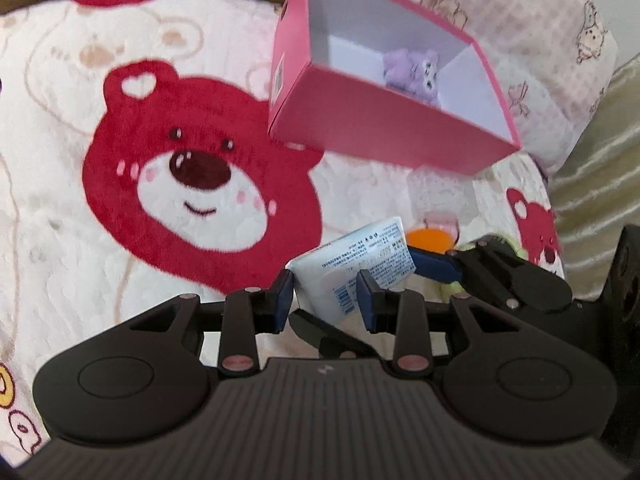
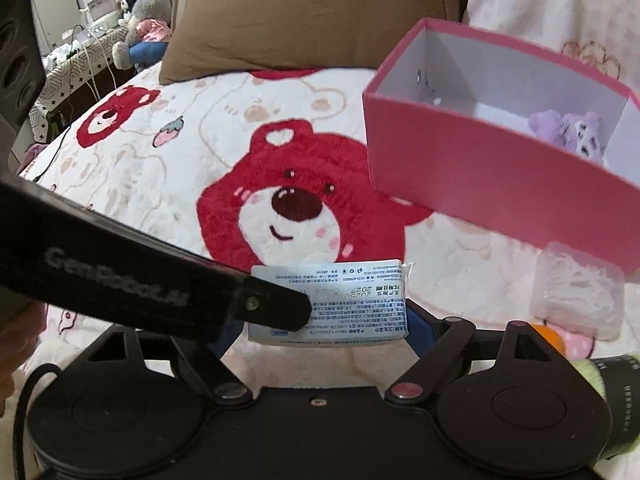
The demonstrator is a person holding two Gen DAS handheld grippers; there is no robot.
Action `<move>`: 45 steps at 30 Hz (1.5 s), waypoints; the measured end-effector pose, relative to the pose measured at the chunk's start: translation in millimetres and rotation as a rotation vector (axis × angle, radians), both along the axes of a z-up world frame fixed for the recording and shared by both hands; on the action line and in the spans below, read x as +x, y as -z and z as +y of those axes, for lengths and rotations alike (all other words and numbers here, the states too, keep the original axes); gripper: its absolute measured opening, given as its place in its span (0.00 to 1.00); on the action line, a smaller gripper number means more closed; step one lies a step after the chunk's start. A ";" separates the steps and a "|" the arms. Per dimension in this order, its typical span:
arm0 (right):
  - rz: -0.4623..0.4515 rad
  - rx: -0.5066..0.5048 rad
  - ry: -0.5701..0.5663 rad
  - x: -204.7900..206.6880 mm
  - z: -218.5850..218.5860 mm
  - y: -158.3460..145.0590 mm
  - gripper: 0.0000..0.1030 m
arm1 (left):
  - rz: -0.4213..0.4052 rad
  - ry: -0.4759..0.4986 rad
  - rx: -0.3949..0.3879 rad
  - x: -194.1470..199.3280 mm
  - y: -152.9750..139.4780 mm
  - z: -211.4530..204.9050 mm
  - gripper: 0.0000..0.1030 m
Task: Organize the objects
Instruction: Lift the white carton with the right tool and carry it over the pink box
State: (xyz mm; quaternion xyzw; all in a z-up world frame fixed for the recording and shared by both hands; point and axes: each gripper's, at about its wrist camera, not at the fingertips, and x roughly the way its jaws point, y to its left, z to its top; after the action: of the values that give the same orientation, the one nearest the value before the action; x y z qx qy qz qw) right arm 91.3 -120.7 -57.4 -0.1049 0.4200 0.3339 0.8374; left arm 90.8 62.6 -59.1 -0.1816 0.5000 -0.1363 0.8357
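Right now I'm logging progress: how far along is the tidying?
Done: the purple plush lies inside the pink box. In hand: the tissue pack sits between both the left gripper and right gripper. Left: the clear packet and orange item remain on the blanket.

A bed under a bear-print blanket (image 2: 168,160) carries a brown pillow (image 2: 312,16) far back, a pink box (image 2: 500,188) right, a clear packet (image 2: 576,292) nearer.

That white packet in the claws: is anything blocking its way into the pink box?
Nothing visible does. The white packet sits between both claws, left claw and right claw. Only bare bear blanket lies between it and the pink box, whose top is open with a purple plush inside.
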 end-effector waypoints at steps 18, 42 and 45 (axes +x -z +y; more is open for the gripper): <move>-0.071 0.076 0.015 -13.0 -21.5 -50.0 0.84 | -0.167 -0.007 0.020 -10.1 -58.6 -7.2 0.31; -0.134 0.077 0.059 41.2 -61.7 -112.1 0.68 | -0.241 0.043 0.071 45.9 -122.8 -60.5 0.36; -0.137 0.084 0.060 50.1 -67.9 -119.6 0.65 | -0.246 0.039 0.065 56.0 -130.4 -62.3 0.36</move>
State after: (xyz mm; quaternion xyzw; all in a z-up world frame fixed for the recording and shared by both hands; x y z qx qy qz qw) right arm 141.4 -188.6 62.2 -0.0796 0.3504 0.3178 0.8774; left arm 146.8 0.3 71.3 -0.1266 0.4014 -0.1574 0.8934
